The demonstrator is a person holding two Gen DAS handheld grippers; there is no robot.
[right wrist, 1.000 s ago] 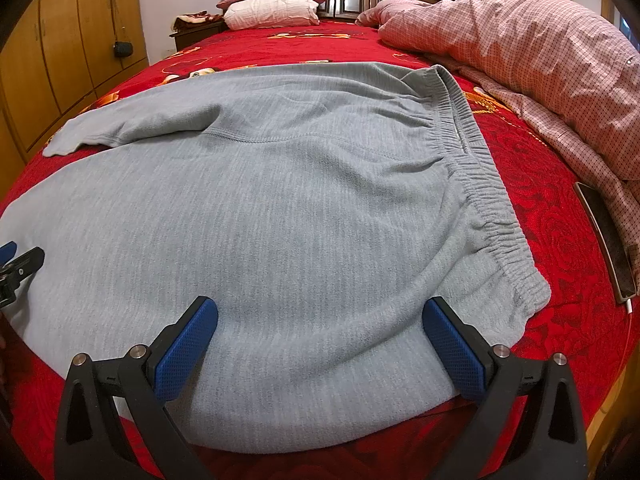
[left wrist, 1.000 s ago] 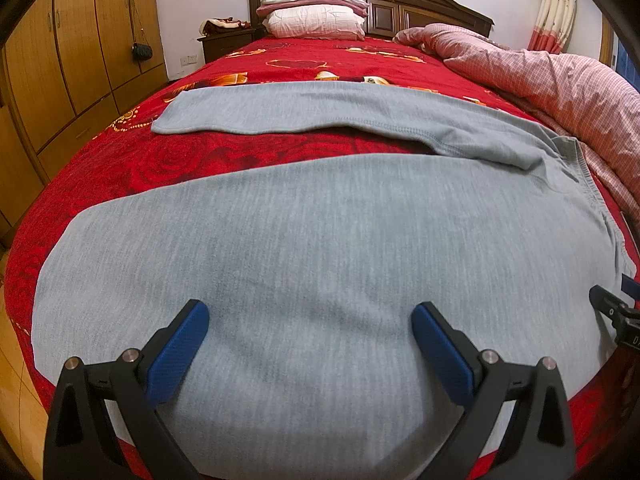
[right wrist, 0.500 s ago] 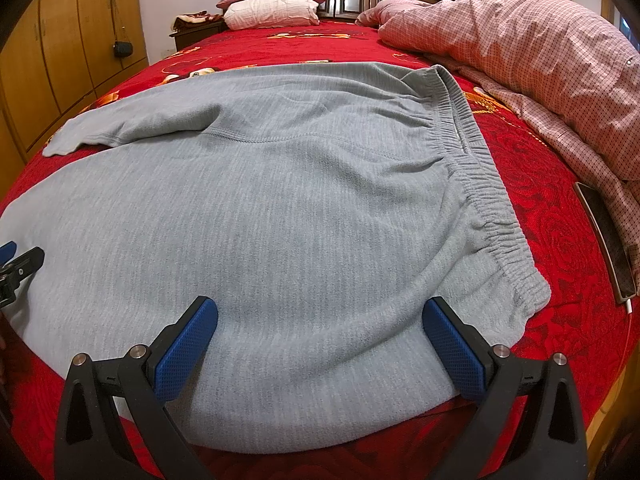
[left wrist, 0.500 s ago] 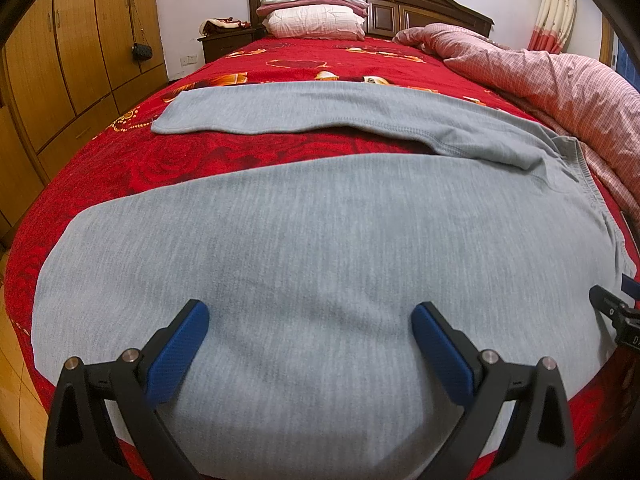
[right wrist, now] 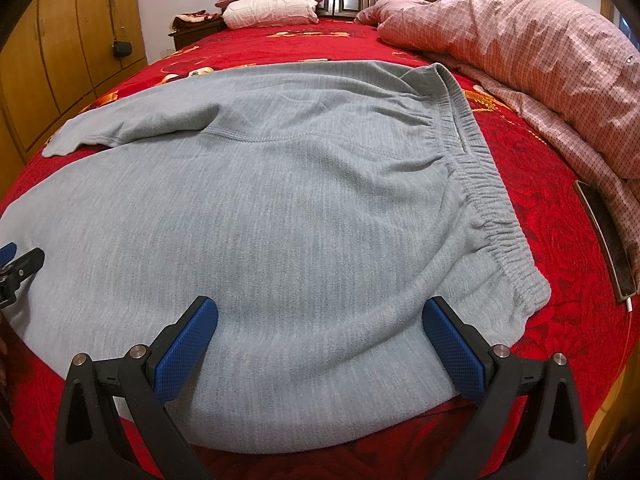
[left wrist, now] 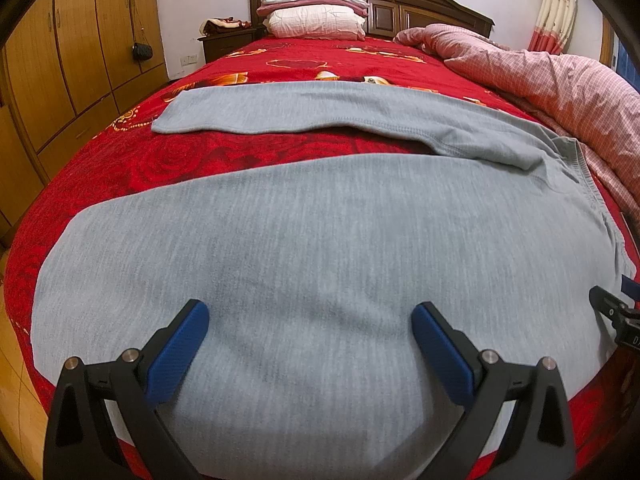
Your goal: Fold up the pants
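The grey pants (left wrist: 320,240) lie spread flat on the red bedspread (left wrist: 120,168), legs apart, nothing folded yet. Over the near leg the left gripper (left wrist: 310,340) is released and empty; toward the waistband (right wrist: 492,216) the right gripper (right wrist: 320,328) hovers likewise. Next, I judge, both must pinch the near edge. Right of the pants, a phone (right wrist: 604,236) and pink quilt (right wrist: 520,48) crowd the bed.

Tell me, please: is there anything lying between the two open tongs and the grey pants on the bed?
Nothing visible is. The left tongs and right tongs both hang open directly over the grey pants, with only bare fabric between their fingers. The dark phone lies off to the right, beside the waistband.
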